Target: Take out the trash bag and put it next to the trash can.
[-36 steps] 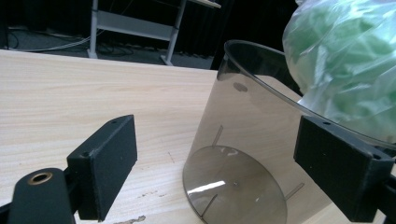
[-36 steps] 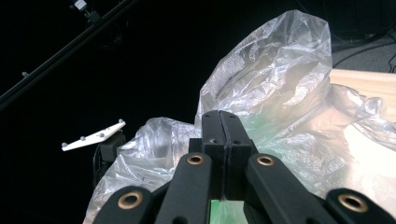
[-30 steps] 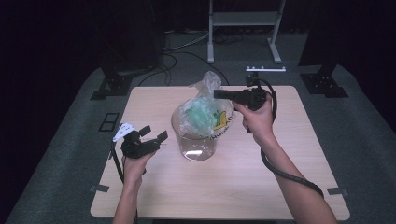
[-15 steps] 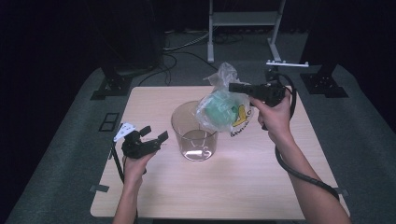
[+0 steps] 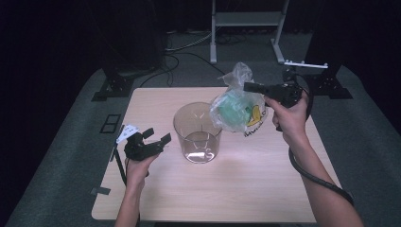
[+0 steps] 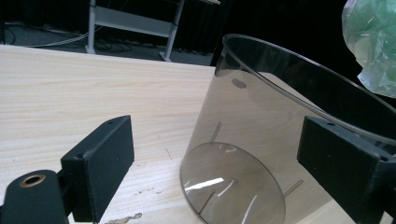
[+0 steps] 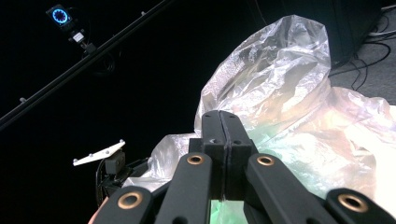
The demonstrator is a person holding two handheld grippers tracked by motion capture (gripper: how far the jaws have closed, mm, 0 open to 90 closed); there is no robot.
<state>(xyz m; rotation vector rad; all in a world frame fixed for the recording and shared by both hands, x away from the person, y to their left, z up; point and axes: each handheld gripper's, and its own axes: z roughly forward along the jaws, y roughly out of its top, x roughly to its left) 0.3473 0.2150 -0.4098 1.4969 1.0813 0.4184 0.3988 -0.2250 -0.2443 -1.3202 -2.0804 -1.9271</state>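
The right gripper's (image 5: 249,86) jaws were pressed together, pinching the neck of a clear plastic bag (image 5: 236,106) with green contents, which hung in the air just right of a clear plastic tub (image 5: 197,132) on the wooden table (image 5: 246,189). The left gripper (image 5: 156,137), jaws spread and holding nothing, rested beside the tub's left.

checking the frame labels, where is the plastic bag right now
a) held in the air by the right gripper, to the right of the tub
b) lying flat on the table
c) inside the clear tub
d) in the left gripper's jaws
a: the right gripper has its jaws shut on the bag, which hangs above the table beside the tub, outside its rim.
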